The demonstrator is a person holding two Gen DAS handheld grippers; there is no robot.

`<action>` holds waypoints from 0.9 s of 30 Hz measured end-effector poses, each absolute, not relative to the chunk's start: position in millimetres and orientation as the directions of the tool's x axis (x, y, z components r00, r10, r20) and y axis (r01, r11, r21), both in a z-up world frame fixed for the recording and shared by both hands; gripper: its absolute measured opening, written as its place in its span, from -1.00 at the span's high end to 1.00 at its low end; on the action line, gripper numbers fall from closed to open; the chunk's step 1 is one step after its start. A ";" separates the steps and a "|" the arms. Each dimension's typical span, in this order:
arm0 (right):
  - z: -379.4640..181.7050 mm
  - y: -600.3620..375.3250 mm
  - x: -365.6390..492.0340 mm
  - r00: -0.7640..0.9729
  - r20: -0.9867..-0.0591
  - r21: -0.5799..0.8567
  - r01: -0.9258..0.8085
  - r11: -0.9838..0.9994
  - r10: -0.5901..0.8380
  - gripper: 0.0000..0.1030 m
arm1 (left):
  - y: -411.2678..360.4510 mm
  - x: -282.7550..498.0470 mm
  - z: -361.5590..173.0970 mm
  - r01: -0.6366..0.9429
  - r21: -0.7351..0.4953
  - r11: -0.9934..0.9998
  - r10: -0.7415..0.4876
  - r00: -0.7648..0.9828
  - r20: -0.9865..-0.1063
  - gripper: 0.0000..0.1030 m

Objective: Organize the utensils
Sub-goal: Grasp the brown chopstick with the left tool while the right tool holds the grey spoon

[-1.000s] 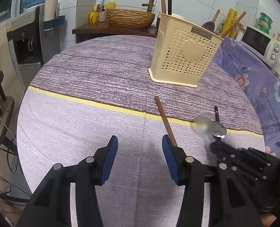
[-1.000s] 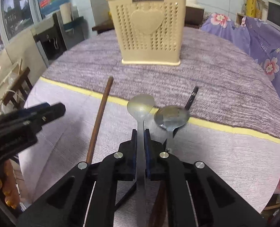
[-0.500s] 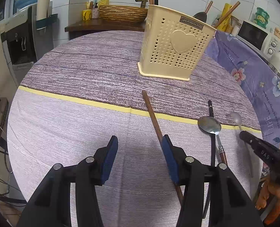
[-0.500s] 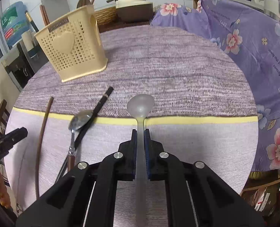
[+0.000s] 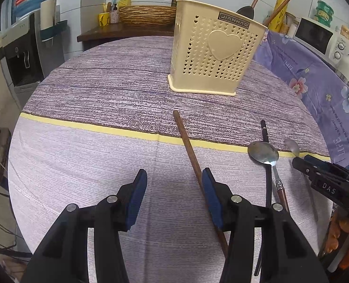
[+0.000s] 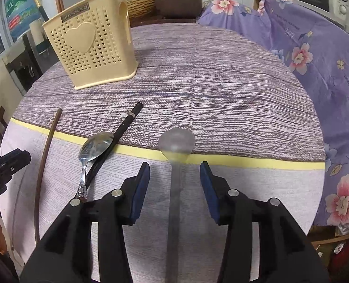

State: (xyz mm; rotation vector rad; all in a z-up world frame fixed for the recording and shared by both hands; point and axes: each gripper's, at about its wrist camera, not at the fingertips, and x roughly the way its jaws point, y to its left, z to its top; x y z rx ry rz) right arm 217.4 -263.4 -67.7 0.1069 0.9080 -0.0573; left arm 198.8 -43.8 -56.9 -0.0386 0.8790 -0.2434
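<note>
My right gripper (image 6: 174,172) hangs over the table's near edge and its jaws are opening. A pale translucent spoon (image 6: 176,141) lies blurred between the blue pads, touching neither. To its left a metal spoon (image 6: 96,146) rests across a black chopstick (image 6: 127,120). A long brown chopstick (image 5: 187,141) runs along the outside of my left gripper's (image 5: 174,176) right finger; that gripper is open with nothing between its pads. The cream heart-pattern utensil basket (image 5: 212,56) stands upright farther back with several handles sticking out.
The round table (image 5: 91,108) wears a purple striped cloth with a yellow band. A floral purple cloth (image 6: 304,54) covers furniture on the right. A water dispenser (image 5: 23,54) and a wooden shelf with a wicker basket (image 5: 146,17) stand behind.
My right gripper swung right, away from the metal spoon and chopsticks, carrying the pale spoon. Its jaws then parted and let go of the spoon. The left gripper barely shifted.
</note>
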 end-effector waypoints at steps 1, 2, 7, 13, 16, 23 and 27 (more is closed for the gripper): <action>-69.0 -262.4 220.6 0.609 -0.793 0.057 0.091 0.994 -0.010 0.12 | -44.0 200.2 -57.6 0.195 -0.136 0.971 -0.229 0.609 -0.759 0.06; -69.0 -260.5 224.1 0.608 -0.794 0.039 0.085 0.996 -0.021 0.13 | -43.9 201.0 -58.2 0.195 -0.138 0.971 -0.230 0.607 -0.761 0.06; -68.6 -260.6 241.7 0.588 -0.808 0.018 0.078 0.997 -0.032 0.13 | -44.7 203.7 -59.4 0.196 -0.126 0.972 -0.221 0.606 -0.764 0.05; -68.1 -260.7 250.4 0.579 -0.815 0.016 0.073 0.997 -0.030 0.28 | -49.8 209.8 -60.3 0.206 -0.111 0.972 -0.215 0.598 -0.772 0.06; -67.7 -262.5 249.7 0.582 -0.813 0.029 0.071 0.997 -0.018 0.28 | -53.1 216.1 -59.0 0.209 -0.111 0.972 -0.216 0.593 -0.776 0.06; -37.3 -265.7 235.7 0.666 -0.746 0.076 0.082 0.994 0.002 0.28 | -69.6 236.5 -58.9 0.213 -0.083 0.974 -0.194 0.579 -0.792 0.18; -14.1 -261.6 223.7 0.713 -0.701 0.070 0.077 0.995 -0.006 0.28 | -76.2 250.8 -66.2 0.185 -0.045 0.982 -0.143 0.564 -0.813 0.38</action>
